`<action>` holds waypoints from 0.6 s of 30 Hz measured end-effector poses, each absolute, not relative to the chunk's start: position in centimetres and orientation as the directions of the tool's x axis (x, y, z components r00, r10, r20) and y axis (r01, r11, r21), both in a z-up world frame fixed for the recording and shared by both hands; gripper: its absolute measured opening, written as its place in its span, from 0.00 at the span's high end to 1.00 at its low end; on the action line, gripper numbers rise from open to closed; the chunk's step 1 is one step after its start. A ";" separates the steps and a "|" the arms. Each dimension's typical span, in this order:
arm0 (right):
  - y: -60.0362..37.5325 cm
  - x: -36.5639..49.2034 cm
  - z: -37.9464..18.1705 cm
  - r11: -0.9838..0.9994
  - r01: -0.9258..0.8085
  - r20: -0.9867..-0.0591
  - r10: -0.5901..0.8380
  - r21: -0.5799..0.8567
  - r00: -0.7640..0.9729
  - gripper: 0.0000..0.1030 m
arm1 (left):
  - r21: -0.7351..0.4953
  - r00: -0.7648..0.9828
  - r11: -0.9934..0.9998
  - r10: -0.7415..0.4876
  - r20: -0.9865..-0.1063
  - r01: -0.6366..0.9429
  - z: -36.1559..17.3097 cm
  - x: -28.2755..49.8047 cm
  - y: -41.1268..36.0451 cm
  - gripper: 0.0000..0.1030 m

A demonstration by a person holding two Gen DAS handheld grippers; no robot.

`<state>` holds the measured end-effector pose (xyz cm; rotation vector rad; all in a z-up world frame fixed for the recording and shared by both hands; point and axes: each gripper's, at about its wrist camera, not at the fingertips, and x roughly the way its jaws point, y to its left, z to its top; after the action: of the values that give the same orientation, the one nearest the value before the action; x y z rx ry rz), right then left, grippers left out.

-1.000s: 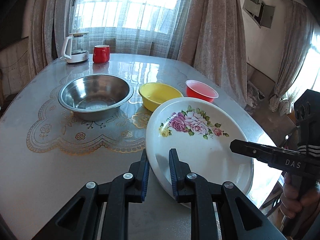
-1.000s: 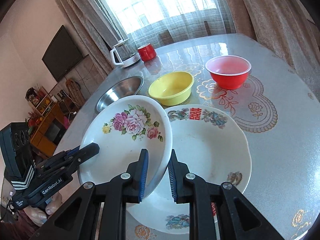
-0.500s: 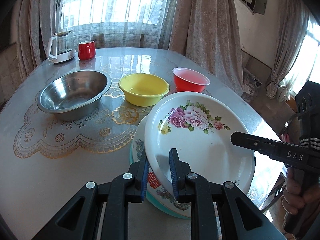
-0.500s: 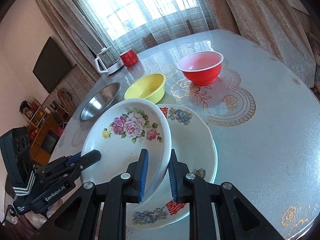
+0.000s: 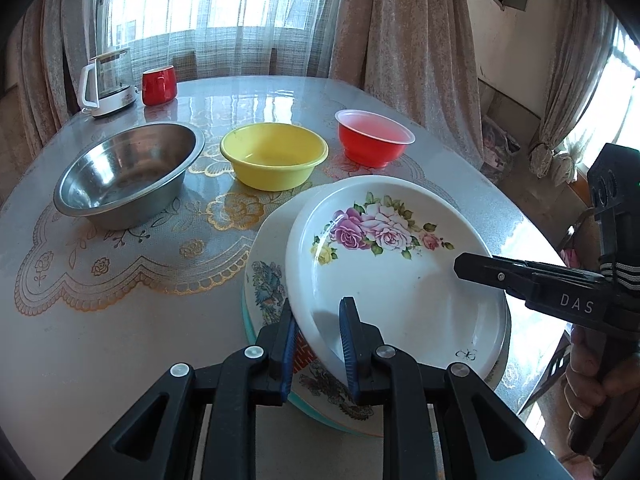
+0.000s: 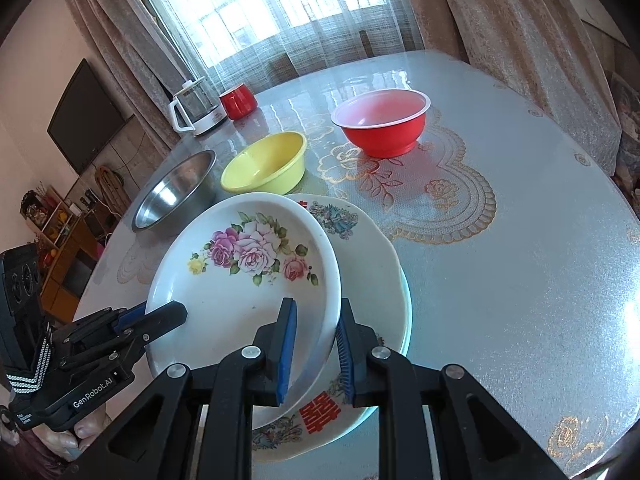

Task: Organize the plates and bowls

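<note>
A white oval plate with pink roses (image 5: 392,276) (image 6: 240,280) is held by both grippers, just over a larger patterned plate with red characters (image 5: 264,280) (image 6: 368,280) on the table. My left gripper (image 5: 318,344) is shut on the rose plate's near-left rim. My right gripper (image 6: 316,344) is shut on its opposite rim; it also shows in the left wrist view (image 5: 480,270). A steel bowl (image 5: 128,172) (image 6: 176,192), a yellow bowl (image 5: 274,156) (image 6: 266,166) and a red bowl (image 5: 374,136) (image 6: 382,122) stand in a row behind.
A glass kettle (image 5: 106,82) (image 6: 196,110) and a red mug (image 5: 160,84) (image 6: 238,102) stand at the table's far edge. The round table (image 5: 100,340) (image 6: 520,280) has a glossy lace-pattern cover. Curtains hang behind; a TV (image 6: 84,120) is on the left wall.
Both grippers carried the rose plate over the patterned plate and lowered it. It now sits lower and more centred on the larger plate.
</note>
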<state>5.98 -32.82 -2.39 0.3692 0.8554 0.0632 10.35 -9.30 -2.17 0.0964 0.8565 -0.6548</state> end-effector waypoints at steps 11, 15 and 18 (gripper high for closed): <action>-32.0 6.4 -2.7 0.968 0.098 -0.762 0.116 0.230 0.637 0.81 | -0.154 0.467 0.809 -0.470 -0.749 0.568 -2.0 10.3 -9.8 0.79; -31.1 6.6 -2.3 0.987 0.101 -0.781 0.036 0.127 0.624 0.81 | -0.137 0.442 0.813 -0.439 -0.782 0.566 -1.8 10.4 -10.3 0.78; -30.0 6.9 -2.2 0.997 0.077 -0.795 -0.042 0.006 0.606 0.81 | -0.125 0.426 0.817 -0.416 -0.803 0.562 -1.6 10.5 -10.8 0.78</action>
<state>6.94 -30.04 -2.19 0.0412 0.9175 -0.0689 10.52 -10.75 -1.63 0.1714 0.9503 -0.6152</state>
